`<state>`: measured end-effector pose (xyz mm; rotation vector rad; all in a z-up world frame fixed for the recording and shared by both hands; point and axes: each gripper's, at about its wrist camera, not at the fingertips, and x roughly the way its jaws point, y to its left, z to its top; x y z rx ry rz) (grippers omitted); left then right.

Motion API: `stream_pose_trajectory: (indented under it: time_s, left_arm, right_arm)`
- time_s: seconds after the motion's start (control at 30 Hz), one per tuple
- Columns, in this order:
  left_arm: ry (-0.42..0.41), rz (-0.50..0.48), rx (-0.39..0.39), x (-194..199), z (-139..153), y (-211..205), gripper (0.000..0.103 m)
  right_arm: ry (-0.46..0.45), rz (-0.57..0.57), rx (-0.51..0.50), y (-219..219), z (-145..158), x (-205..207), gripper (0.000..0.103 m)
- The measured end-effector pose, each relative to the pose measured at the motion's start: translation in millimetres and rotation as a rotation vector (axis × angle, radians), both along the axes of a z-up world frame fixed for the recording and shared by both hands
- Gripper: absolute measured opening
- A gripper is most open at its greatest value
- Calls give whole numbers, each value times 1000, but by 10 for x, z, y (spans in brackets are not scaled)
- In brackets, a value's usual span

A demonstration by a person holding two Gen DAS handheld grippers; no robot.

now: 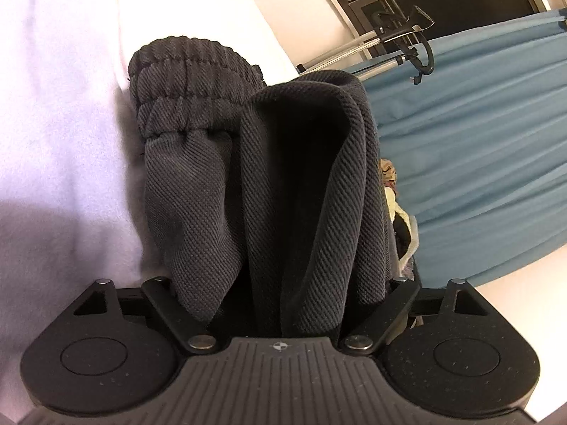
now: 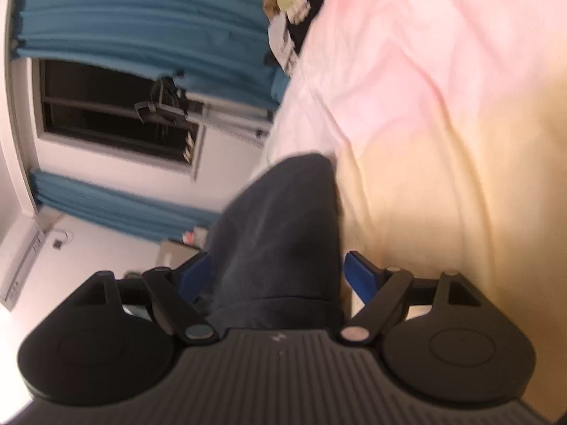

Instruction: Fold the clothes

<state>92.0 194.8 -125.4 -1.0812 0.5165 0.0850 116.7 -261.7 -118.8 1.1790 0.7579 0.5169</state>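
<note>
So, view by view.

Left wrist view:
- Garment: dark twill trousers (image 1: 283,184) w/ gathered elastic waistband (image 1: 187,67), bunched between the fingers of the left claw (image 1: 280,304) and running out ahead of it.
- Waistband spot: far end of the bunch, ahead and a bit left of the claw.
- Claw state: links angled inward, cloth fills the gap; fingertips hidden under fabric, but it reads as clamped on the trousers.
- Why held so: prob. gripping one edge so the cloth can be carried or doubled over; which part of the fold this is, can't tell.
- Backdrop: white bedsheet (image 1: 63,124) left of the claw, teal curtain (image 1: 478,134) to the right, clamp stand (image 1: 400,32) ahead-right, heap of other clothes (image 1: 400,212) just right of the bunch.

Right wrist view (blurry):
- Garment: same dark trousers (image 2: 280,233), a rounded fold poking fwd from the right claw (image 2: 276,283).
- Claw state: blue fingers (image 2: 361,272) show either side of the cloth, only partly closed, w/ fabric pinched between; grip looks held.
- Why: likely the matching edge, so both claws lift the cloth together, clear of the bed.
- Backdrop: pale sheet (image 2: 443,124) ahead and right of the claw, dark window (image 2: 106,106) and teal curtain (image 2: 141,14) to the left.
</note>
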Motion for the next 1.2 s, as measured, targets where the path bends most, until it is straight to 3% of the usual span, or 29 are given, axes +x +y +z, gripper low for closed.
stream_pose_trajectory:
  time_s: [0.17, 0.3, 0.37, 0.43, 0.57, 0.7, 0.9, 1.2]
  left_arm:
    - [5, -12, 16, 70, 18, 15, 86]
    - [-10, -19, 7, 142, -30, 31, 89]
    - [-14, -19, 5, 187, -31, 27, 89]
    - [-19, -20, 9, 213, -23, 22, 89]
    - [-27, -19, 21, 221, -11, 1, 86]
    - [-28, -8, 57, 82, -21, -35, 62]
    - [-27, -18, 183, 21, 247, -159, 39]
    - [-82, -96, 229, -87, 950, -604, 35]
  right_arm:
    - [-42, 90, -57, 219, -28, 323, 86]
    - [-88, 116, -44, 314, -55, 458, 88]
    - [-92, 111, -60, 334, -35, 482, 82]
    - [-80, 108, -88, 344, -35, 533, 61]
    - [-57, 107, -112, 321, -90, 633, 46]
    - [-112, 100, -180, 345, 36, 580, 29]
    - [-180, 69, -244, 433, 333, 471, 23]
    - [-291, 24, -262, 133, 1074, 308, 21]
